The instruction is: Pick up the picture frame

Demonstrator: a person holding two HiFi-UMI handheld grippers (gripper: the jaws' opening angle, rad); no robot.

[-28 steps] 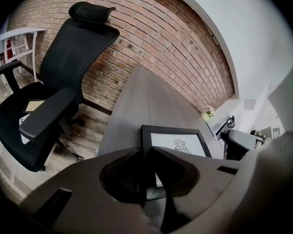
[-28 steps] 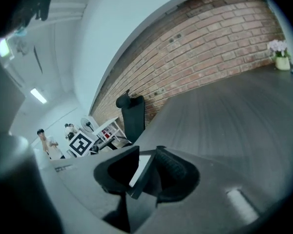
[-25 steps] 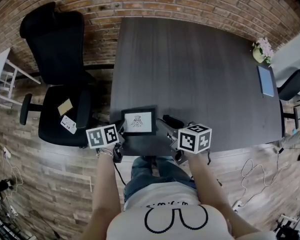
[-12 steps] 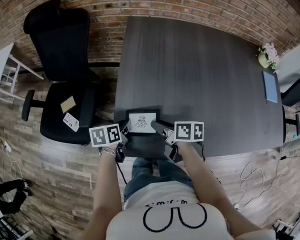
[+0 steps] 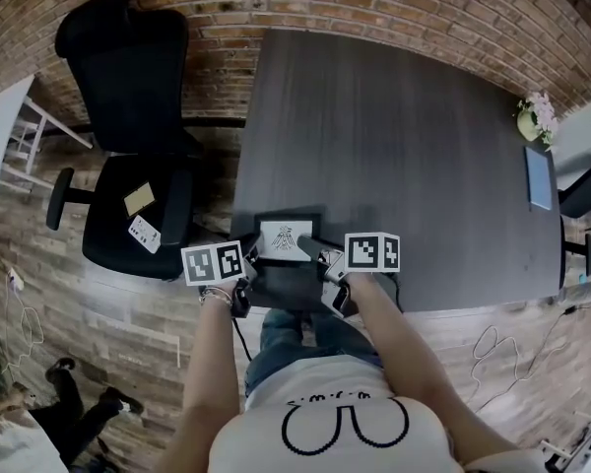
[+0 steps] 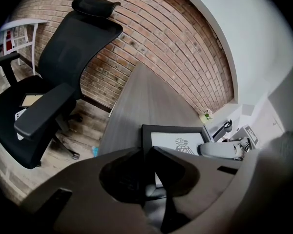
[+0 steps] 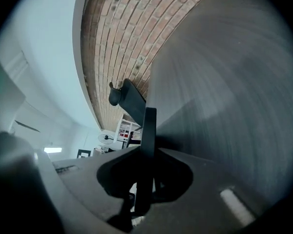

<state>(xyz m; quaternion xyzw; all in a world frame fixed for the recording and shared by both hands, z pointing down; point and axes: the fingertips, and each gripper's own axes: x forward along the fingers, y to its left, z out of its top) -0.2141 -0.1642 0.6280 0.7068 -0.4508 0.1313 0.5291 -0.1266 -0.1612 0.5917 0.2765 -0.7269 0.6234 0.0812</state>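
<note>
Head view: picture frame (image 5: pixel 285 238) is seen face up at the near edge of the dark counter (image 5: pixel 404 136), between the two tongs. Left tongs (image 5: pixel 249 264) are set at its left edge, right tongs (image 5: pixel 321 257) at its right edge. Whether the frame is clear of the counter cannot be told. Office chair (image 5: pixel 128 116) is noted to the left, flower pot (image 5: pixel 537 118) at the far right.

Left gripper view: the left tongs (image 6: pixel 147 152) are clenched on the frame's (image 6: pixel 168 139) left border. A pale finger (image 6: pixel 219 150) of the right tongs is seen lying at the frame's right edge, a detail not resolved from above.

Right gripper view: the frame (image 7: pixel 148 128) is seen edge-on, as a dark strip. The right tongs (image 7: pixel 146 152) are closing, with their jaws pressed against both sides of this strip.
</note>
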